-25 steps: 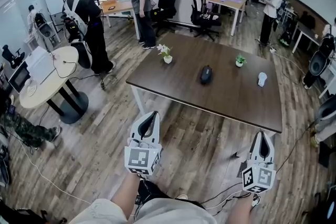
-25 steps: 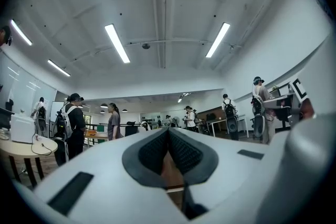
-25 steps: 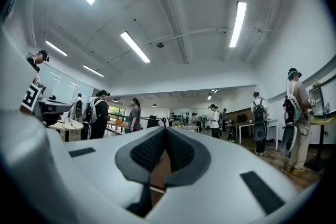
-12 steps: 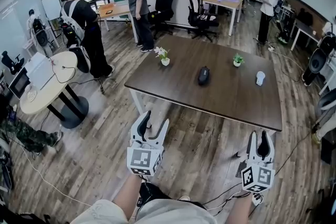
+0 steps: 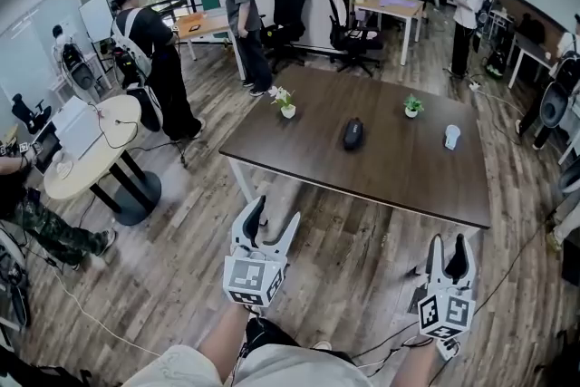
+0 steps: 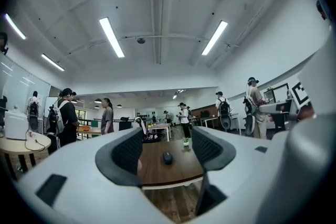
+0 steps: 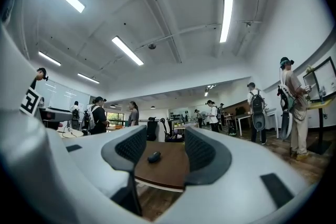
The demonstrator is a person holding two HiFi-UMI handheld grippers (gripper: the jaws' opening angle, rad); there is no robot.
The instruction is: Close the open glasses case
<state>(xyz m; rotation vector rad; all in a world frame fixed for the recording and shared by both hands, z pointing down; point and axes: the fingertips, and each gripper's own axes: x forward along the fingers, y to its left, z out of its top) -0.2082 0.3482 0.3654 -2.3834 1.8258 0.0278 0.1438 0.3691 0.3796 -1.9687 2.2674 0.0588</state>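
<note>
1. The glasses case [image 5: 353, 134], a dark, rounded oval shell, lies near the middle of a long brown wood-grain surface [image 5: 390, 177]. From this range it cannot be told whether its lid stands open.
2. Three small things sit well apart from it on the same surface: a white pot of pale flowers [image 5: 286, 101] toward the far left corner, a green potted plant [image 5: 413, 106] near the far edge, and a white cup [image 5: 452, 137] to the right.
3. The surface stands on white legs over a grey-brown plank floor [image 5: 172, 267].
4. The left gripper [image 5: 275, 215], a white moulded body, is held over the floor short of the near edge, pointing roughly level toward the case. Its fingers [image 6: 126, 155], faced with dark ribbed pads, have just been opening and stand apart with nothing between them.
5. The right gripper [image 5: 450, 242] is held likewise at the other side. Its fingers [image 7: 131, 148] have also just been opening, are spread wide and are empty.
6. Beyond the surface are black office chairs [image 5: 290, 0], a round pale table [image 5: 109, 154] and several standing people.
</note>
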